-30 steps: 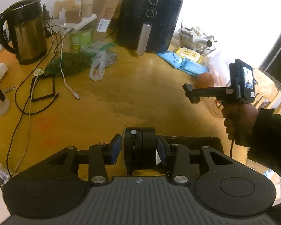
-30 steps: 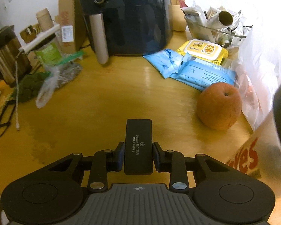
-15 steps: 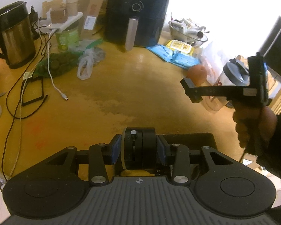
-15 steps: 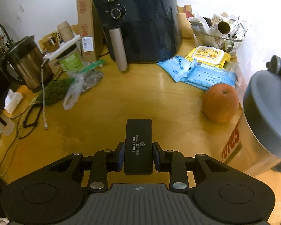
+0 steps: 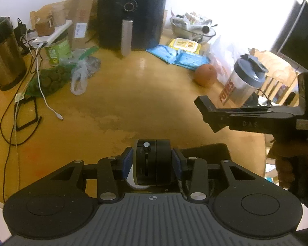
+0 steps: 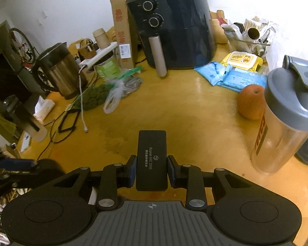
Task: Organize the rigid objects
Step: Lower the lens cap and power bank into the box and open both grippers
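Note:
My left gripper (image 5: pixel 152 162) is shut on a round black device (image 5: pixel 154 160) with a slide switch on its edge, held over the near part of the wooden table (image 5: pixel 117 94). My right gripper (image 6: pixel 152 169) is shut on a flat black box (image 6: pixel 152 157) with white print, held above the table. In the left wrist view the right gripper (image 5: pixel 207 110) shows from the side at the right, a hand (image 5: pixel 291 160) on its grip. A clear shaker bottle (image 6: pixel 285 123) with a grey lid stands at the right edge, an orange fruit (image 6: pixel 250 102) beside it.
A black air fryer (image 6: pixel 174 26) stands at the back, with a carton (image 6: pixel 121 30), a steel kettle (image 6: pixel 57 69), a green tin (image 6: pixel 106 67), plastic bags (image 6: pixel 117 92) and cables (image 5: pixel 39 78) to its left. Blue and yellow wipe packs (image 6: pixel 236 69) and a full bowl (image 6: pixel 250 34) lie at the back right.
Both grippers have pulled back from the table and the right one has risen, so more of the table shows. The shaker bottle has come into both views. Both grips are unchanged.

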{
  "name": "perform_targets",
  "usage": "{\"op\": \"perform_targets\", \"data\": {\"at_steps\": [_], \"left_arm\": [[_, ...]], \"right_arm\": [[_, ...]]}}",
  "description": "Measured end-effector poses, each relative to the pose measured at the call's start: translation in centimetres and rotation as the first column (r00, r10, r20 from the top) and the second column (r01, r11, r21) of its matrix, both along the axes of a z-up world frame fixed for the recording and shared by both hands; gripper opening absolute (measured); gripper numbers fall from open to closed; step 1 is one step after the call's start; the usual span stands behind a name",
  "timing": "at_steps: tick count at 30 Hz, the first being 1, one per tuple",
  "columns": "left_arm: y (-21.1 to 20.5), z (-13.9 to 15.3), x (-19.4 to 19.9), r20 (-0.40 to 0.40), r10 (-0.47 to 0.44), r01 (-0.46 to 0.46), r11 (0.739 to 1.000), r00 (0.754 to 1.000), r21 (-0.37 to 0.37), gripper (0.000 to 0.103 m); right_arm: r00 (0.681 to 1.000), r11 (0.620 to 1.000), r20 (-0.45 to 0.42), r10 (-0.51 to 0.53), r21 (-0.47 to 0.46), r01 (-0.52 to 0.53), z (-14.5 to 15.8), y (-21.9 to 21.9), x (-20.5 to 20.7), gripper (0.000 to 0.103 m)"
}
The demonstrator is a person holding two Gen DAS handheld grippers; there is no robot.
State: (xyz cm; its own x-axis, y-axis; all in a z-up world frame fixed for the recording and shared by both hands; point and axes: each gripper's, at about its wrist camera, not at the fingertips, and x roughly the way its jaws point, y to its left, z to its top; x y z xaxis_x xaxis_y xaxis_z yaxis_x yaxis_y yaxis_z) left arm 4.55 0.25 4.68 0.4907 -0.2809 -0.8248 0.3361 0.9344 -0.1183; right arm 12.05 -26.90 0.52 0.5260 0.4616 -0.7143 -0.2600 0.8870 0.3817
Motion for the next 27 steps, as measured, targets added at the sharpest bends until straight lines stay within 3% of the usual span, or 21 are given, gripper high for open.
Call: {"op": "perform_targets", "data": {"at_steps": [17, 21, 24, 27], "left_arm": [[-1.7, -3.1, -2.8, -0.099, -0.054, 0.051, 0.998, 0.994, -0.034, 0.040], [-2.2, -3.0, -3.0, -0.095, -0.064, 0.060, 0.997, 0.993, -0.048, 0.040], [-2.5, -2.0, -3.6, -0.045, -0.109, 0.107, 0.993, 0.993, -0.059, 0.040], [-2.9, -1.4, -4.2, -0.003, -0.134, 0.134, 0.991, 0.991, -0.020, 0.041]], "right_arm": [[0.997, 1.000, -0.072, 0.008, 0.023, -0.007, -1.2, -1.2, -5.9, 0.034], [0.997, 1.000, -0.077, 0.005, 0.025, -0.003, -1.4, -1.4, -6.6, 0.034], [0.997, 0.999, -0.083, -0.001, 0.033, 0.004, -1.4, -1.9, -7.0, 0.034], [0.997, 0.999, -0.081, 0.001, 0.035, 0.002, -1.4, -2.2, -7.3, 0.034]]}}
